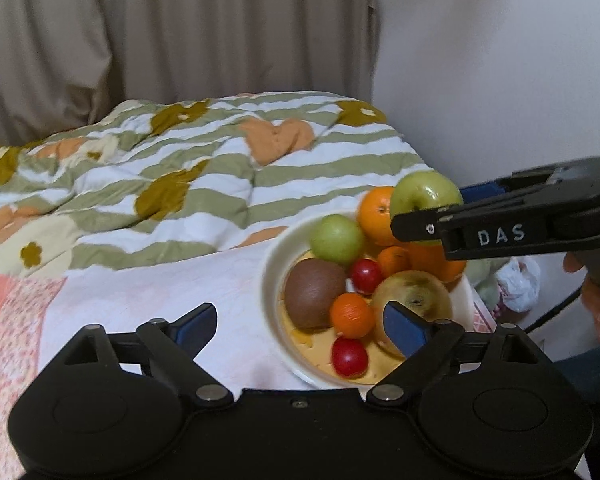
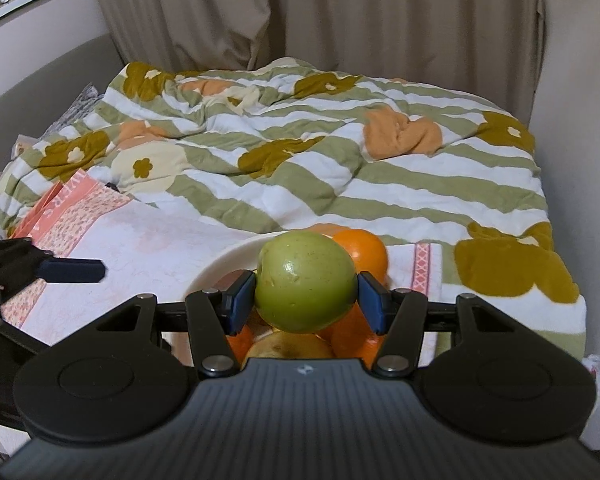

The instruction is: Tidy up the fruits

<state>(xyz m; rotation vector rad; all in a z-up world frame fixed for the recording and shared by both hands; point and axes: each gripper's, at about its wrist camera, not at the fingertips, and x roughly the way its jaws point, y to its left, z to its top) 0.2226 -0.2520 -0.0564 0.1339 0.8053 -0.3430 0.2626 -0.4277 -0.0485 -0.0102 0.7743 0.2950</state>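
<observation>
A round white plastic bowl (image 1: 272,264) with a smooth raised rim sits on a pale pink-patterned cloth (image 1: 148,292) spread over a bed, beside a puffy quilted duvet (image 1: 172,176) striped in sage green and white with ochre flower and orange heart patches. The bowl is heaped with fruit: a fuzzy brown egg-shaped kiwi (image 1: 314,292), a matte light-green round apple (image 1: 337,239), two glossy red cherry-sized fruits (image 1: 366,275) (image 1: 349,356), a small dimpled orange mandarin (image 1: 351,315), another small mandarin (image 1: 394,260) behind them, a dull yellow-brown apple (image 1: 414,300) with its stem pit facing up, and a large smooth orange (image 1: 374,214) at the far rim. The right gripper (image 2: 306,294), black with blue rubber pads, is clenched on a shiny green apple (image 2: 306,282), one pad pressed to each flank; it holds this apple above the pile at the bowl's far side, just in front of the large orange. In the left wrist view the same gripper reaches in from the right, its black finger marked DAS, with part of the person's hand (image 1: 596,296) behind it. The left gripper (image 1: 300,328) is released, its jaws standing wide with nothing between the pads; one blue pad lies over the cloth, the other in front of the yellow-brown apple at the bowl's near edge. Beige pleated curtains (image 2: 340,20) hang behind the bed.
</observation>
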